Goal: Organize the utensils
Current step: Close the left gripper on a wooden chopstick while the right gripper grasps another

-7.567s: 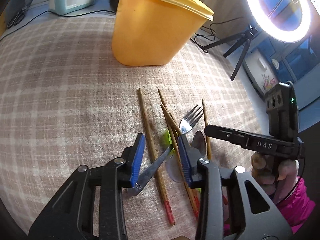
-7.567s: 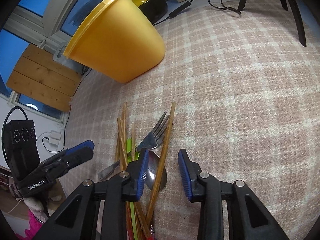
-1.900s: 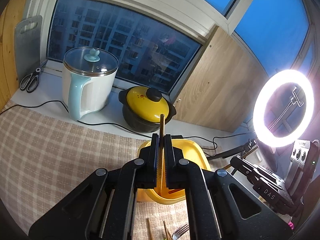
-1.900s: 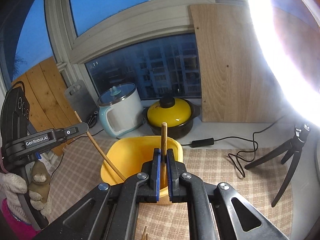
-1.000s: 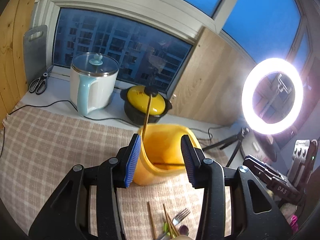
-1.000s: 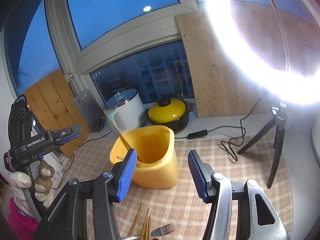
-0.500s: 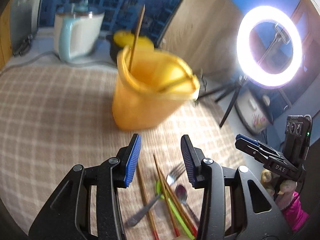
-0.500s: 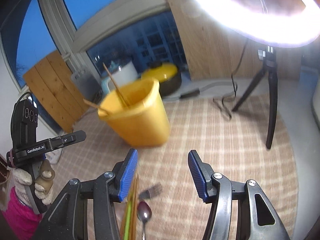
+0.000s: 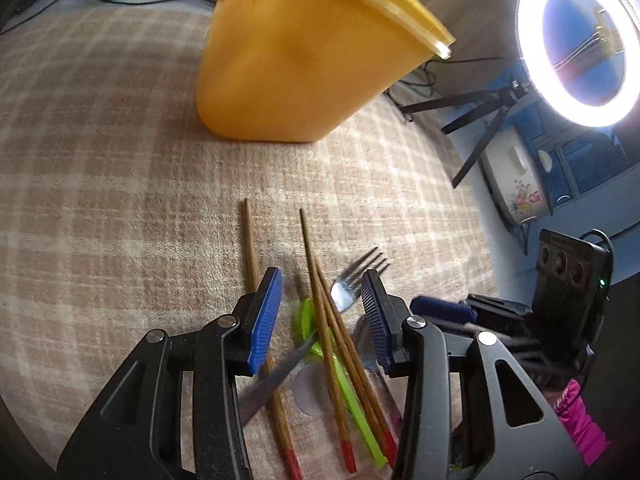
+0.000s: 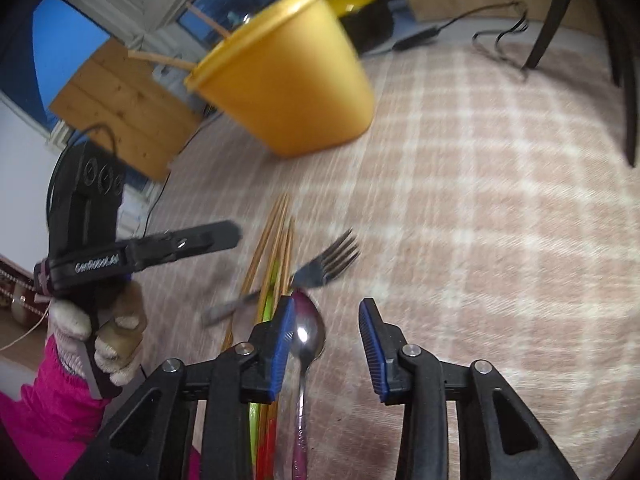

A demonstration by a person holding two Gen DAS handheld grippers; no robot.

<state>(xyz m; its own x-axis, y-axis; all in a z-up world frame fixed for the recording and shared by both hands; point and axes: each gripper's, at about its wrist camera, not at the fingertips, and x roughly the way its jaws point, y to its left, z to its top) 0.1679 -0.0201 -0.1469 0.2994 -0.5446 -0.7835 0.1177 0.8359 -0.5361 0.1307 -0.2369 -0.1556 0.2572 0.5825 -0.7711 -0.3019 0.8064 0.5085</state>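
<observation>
The left gripper (image 9: 322,316) is hovering with jaws apart over wooden chopsticks (image 9: 326,320) lying lengthwise toward the yellow bin (image 9: 296,60). The right gripper (image 10: 326,344) is closing, empty; a spoon (image 10: 306,336) is lying beside its left finger, bowl forward.

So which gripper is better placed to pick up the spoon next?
Probably the right gripper: the spoon bowl lies between its closing jaws, not yet clamped. The left gripper hovers open over the chopsticks.

Grippers: I am using my black left gripper (image 9: 322,312) and right gripper (image 10: 326,340), blue ribbed pads, silver screws.
Clothing: I am wearing a pink sleeve (image 10: 48,408), white knit glove (image 10: 100,332).
</observation>
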